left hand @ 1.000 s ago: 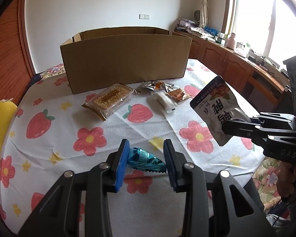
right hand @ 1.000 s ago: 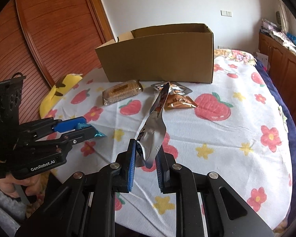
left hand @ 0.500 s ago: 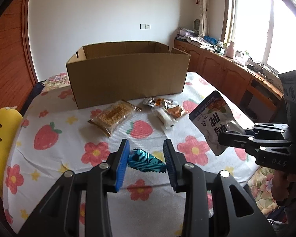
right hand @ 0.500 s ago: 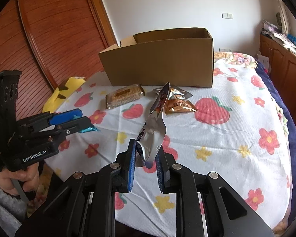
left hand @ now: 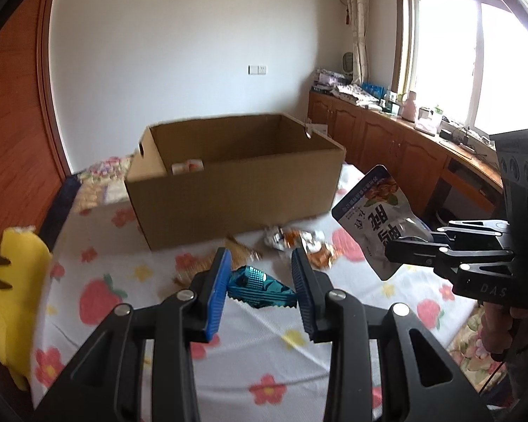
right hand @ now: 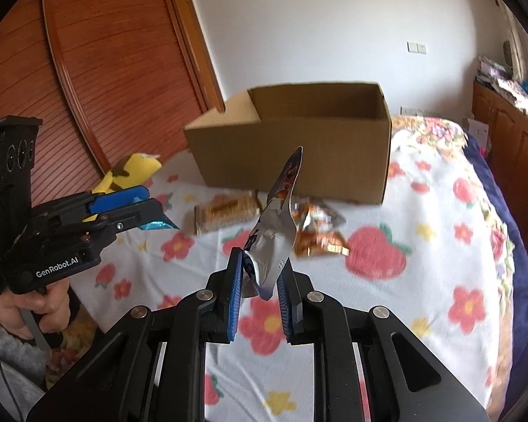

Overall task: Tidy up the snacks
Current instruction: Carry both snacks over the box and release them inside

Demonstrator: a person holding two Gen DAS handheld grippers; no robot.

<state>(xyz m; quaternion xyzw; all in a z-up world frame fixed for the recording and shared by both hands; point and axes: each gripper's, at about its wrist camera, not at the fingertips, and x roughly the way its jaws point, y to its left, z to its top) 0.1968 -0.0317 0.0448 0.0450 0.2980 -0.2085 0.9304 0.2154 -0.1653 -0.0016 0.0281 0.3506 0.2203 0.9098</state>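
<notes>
From the left wrist view, my left gripper (left hand: pixel 260 281) pinches a teal foil snack packet (left hand: pixel 260 290) above the flowered tablecloth (left hand: pixel 264 348), short of the open cardboard box (left hand: pixel 236 193). From the right wrist view, my right gripper (right hand: pixel 260 286) clamps a silver snack pouch (right hand: pixel 272 242) upright, with loose snacks (right hand: pixel 313 228) lying before the box (right hand: pixel 292 154).

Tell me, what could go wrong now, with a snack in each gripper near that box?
The right gripper pinches only the bottom edge of the silver pouch, which stands tall and floppy, so it might twist loose before reaching the box. The left gripper holds the blue packet by one end, with the rest sticking out sideways; it could slip. Both are raised side by side, so they might bump near the box.
</notes>
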